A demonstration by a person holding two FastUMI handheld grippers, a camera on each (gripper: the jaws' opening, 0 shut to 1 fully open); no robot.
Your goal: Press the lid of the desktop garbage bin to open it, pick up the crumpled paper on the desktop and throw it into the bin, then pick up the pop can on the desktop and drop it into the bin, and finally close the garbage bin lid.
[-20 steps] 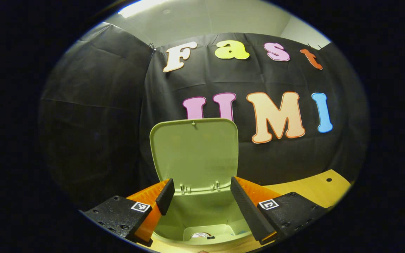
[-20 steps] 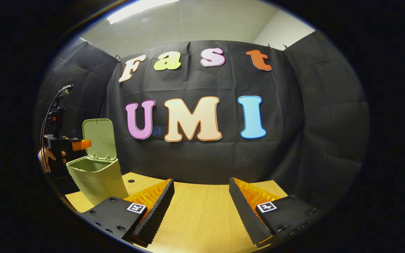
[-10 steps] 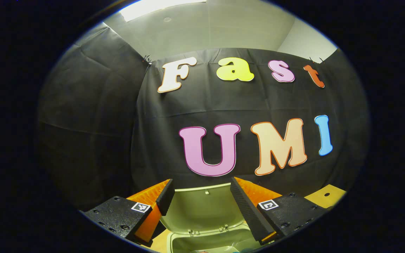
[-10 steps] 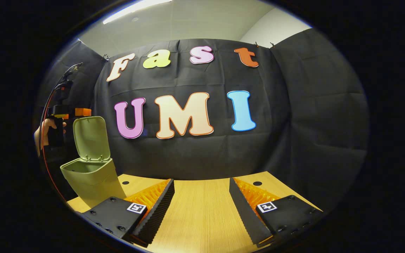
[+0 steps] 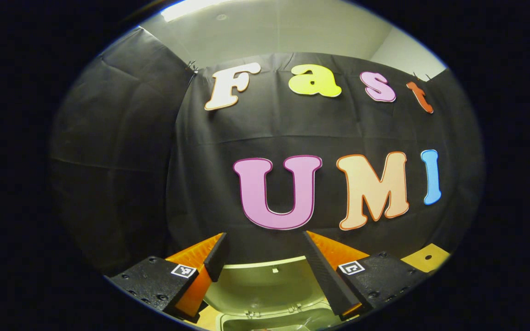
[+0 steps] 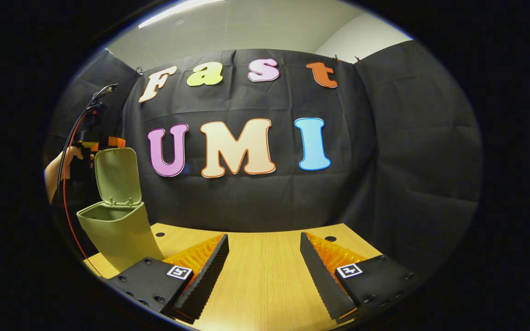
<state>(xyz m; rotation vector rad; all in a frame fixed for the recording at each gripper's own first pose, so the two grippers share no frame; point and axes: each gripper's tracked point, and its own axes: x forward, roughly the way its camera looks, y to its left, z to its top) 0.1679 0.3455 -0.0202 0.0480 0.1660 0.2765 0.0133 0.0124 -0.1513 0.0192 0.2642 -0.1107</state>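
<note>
Item: garbage bin [image 6: 117, 232], far left of the desktop [image 6: 265, 276]; lid [image 6: 118, 176] upright, hinged at the back. Thin plastic; I judge it light and springy. I would push its top edge. Left gripper [image 5: 265, 257] above it, fingers apart, empty. Right gripper [image 6: 264, 262] over bare desktop, fingers apart

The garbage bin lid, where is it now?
In the right gripper view the lid stands upright at far left, hinged behind the open bin, with the left gripper at its top edge.
</note>
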